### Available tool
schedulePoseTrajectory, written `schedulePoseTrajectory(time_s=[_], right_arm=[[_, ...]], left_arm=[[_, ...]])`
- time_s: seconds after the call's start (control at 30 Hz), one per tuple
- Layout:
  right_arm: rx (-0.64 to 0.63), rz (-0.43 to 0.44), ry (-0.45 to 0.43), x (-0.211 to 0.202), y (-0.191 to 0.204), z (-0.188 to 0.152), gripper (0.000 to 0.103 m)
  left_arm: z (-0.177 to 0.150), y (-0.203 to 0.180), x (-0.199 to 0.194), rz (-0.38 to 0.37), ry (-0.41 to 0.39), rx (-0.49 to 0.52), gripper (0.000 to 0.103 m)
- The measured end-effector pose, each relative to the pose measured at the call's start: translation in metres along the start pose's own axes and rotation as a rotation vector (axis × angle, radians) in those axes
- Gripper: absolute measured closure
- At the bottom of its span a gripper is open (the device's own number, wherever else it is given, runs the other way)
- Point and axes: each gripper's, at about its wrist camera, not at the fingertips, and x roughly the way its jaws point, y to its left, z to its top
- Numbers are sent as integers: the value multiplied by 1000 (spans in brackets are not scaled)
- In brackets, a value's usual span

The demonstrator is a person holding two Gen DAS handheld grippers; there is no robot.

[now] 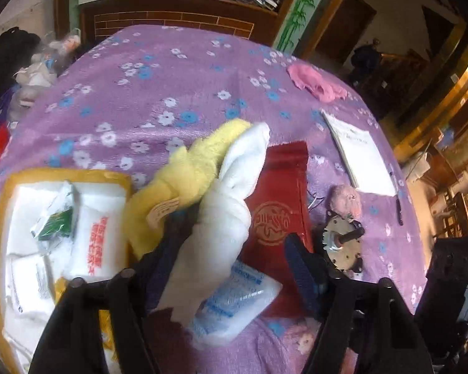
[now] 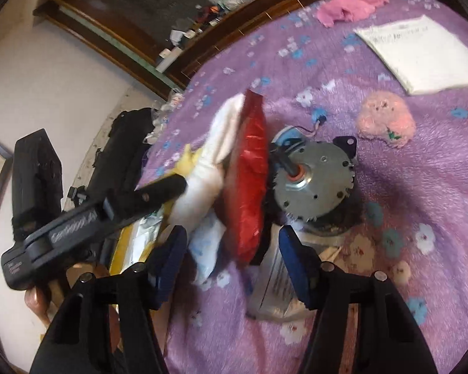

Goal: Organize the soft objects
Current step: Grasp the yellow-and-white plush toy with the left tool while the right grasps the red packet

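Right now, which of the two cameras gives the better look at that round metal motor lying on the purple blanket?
The right wrist view: the metal motor sits near the centre, showing its round face, shaft and wires. In the left wrist view the motor is smaller, low on the right, partly cut off by a blue gripper finger.

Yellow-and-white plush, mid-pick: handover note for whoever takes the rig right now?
Left claw: open. The yellow-and-white plush sits between its jaws on one side, and the other pad stands clear of it, so no firm grip yet.
Right claw: open, empty, low over the red pouch and the blue-white packet.
Loose on the purple blanket: pink cloth at the far edge, pink fluffy toy beside the motor.
Yellow-rimmed tray: packets only, no soft items visible.
Done: nothing visibly sorted.
Left: secure the plush, then gather the pink pieces.
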Motion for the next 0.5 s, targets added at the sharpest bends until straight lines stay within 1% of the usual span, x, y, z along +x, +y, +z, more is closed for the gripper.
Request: schedulePoseTrajectory(time_s=[0.03, 0.1, 0.13, 0.17, 0.2, 0.23, 0.27, 0.3, 0.33, 0.37, 0.4, 0.43, 0.5], right_arm=[[8, 11, 14, 5, -3, 0, 48], [11, 51, 18, 10, -6, -2, 48], [14, 66, 21, 13, -7, -3, 49], [21, 69, 25, 14, -7, -3, 50], [24, 73, 23, 15, -6, -2, 50], [20, 71, 20, 16, -5, -3, 53], [9, 62, 21, 17, -3, -3, 59], [-1, 45, 21, 18, -2, -3, 61], [-8, 25, 18, 19, 0, -3, 65], [-10, 20, 15, 18, 0, -3, 73], [-10, 28, 12, 17, 1, -3, 76], [-14, 33, 9, 16, 1, -4, 82], [-24, 28, -7, 13, 2, -5, 84]], left_arm=[[1, 0, 4, 8, 5, 2, 38], [6, 2, 13, 12, 15, -11, 38], [9, 5, 19, 13, 24, -24, 41], [11, 7, 25, 14, 29, -37, 44], [13, 9, 31, 15, 40, -52, 55], [15, 13, 38, 8, 72, -74, 58], [14, 12, 41, 2, 81, -84, 60], [12, 11, 40, -2, 79, -86, 62], [11, 9, 36, -2, 69, -73, 63], [9, 7, 30, -12, 53, -65, 63], [7, 8, 23, -36, 32, -71, 64], [4, 10, 14, -60, 12, -88, 64], [-1, 17, -4, -106, -15, -122, 64]])
